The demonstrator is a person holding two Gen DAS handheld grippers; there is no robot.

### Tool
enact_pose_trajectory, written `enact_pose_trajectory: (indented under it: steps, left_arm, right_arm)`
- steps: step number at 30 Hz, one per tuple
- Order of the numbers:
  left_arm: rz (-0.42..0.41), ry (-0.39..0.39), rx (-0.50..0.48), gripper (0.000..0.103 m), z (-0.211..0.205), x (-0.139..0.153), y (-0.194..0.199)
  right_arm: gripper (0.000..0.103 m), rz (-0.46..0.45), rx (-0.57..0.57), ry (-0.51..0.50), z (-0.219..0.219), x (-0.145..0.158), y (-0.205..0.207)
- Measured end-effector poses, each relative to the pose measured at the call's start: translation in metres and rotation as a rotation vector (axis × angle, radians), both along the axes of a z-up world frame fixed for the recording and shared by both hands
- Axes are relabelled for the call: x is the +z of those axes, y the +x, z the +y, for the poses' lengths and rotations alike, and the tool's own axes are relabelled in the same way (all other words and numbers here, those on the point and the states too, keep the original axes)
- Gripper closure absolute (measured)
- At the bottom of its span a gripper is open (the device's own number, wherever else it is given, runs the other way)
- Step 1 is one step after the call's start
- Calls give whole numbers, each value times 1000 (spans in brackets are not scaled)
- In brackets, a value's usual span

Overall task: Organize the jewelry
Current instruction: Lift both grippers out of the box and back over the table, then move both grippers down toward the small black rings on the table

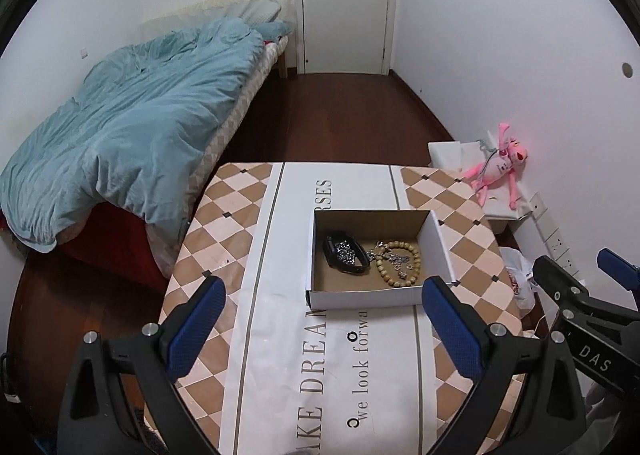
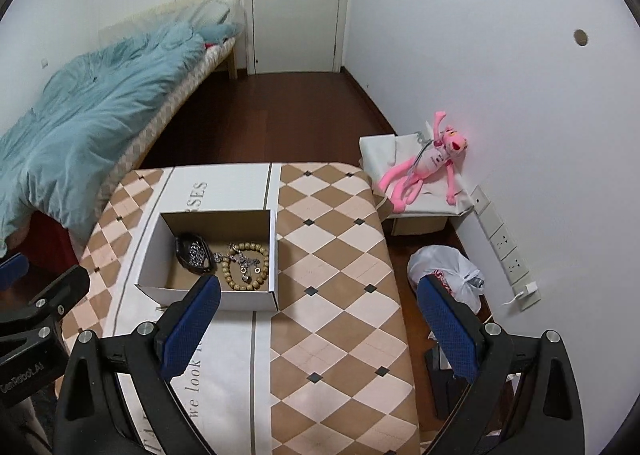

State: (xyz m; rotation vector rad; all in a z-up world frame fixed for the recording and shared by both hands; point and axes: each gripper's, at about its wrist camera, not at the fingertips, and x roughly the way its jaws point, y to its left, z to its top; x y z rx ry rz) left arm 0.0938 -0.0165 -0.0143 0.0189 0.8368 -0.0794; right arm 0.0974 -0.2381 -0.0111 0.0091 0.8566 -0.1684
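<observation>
A white box with a brown floor sits on a tan-and-cream diamond-checked tablecloth crossed by a white lettered band, near a pale blue duvet and a pink plush toy.

Wide-open, empty right gripper above checkered table, near white box of beaded bracelet and chains

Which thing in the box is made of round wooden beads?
The tan bead bracelet, on the box's right side. The black watch and silver chain lie left.
</observation>
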Motion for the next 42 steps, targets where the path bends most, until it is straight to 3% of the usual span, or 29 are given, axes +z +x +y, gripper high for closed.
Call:
enact_pose_trajectory:
  steps: [3,7,15,18,22,28,30,34,35,37,39,42]
  left_arm:
    - [0,8,14,3,2,2,-4]
    - [16,42,39,3,13,-17,-12]
    - [254,188,91,3,59,-135,-43]
    - [318,214,103,3,73,-167,-53]
    - [355,244,116,3,85,-188,-61]
    - [367,247,150,3,100,-196,-65]
    - [370,247,158,3,105,-198,-65]
    - [378,246,168,3,111,-199,-62]
    - [377,245,170,3,111,-199,-62]
    - [377,245,166,3,110,-198,-61]
    - [376,244,157,3,107,-197,-60]
    - [363,241,132,3,95,-192,-54]
  right_arm:
    - [3,-7,6,21,-1,5,-8]
    - [3,77,49,96,0,-20,-17]
    - [3,324,156,192,34,-143,-48]
    - [7,334,208,210,55,-167,-56]
    - [13,313,296,173,95,-181,-63]
    - [43,308,362,141,131,-194,-62]
    - [63,311,370,130,136,-198,-62]
    - [79,291,391,97,144,-201,-62]
    - [91,282,394,90,144,-201,-62]
    - [91,273,398,97,142,-202,-63]
    - [103,272,388,101,138,-201,-64]
    - [103,250,334,137,115,-195,-64]
